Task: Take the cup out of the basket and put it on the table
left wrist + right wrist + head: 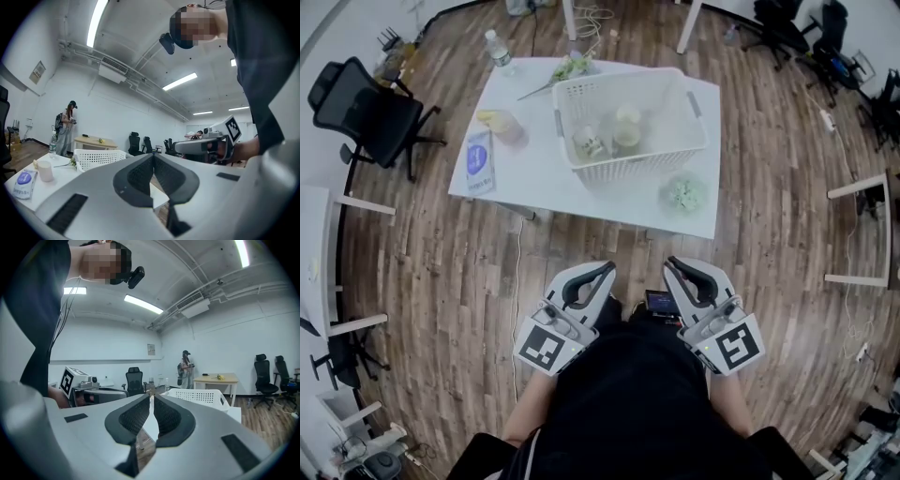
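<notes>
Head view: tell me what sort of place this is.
Probably an office or lab workroom: black swivel chairs stand around a white table on a wood-plank floor, with strip lights on the ceiling.

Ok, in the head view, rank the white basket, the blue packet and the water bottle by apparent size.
1. white basket, clearly largest
2. blue packet
3. water bottle, slightly smaller, but seen from above, so unsure

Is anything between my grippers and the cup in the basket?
Only the near wall of the basket: the cup sits behind it, so reach from above. The left gripper and right gripper are shut, empty, short of the table, over the floor.
</notes>
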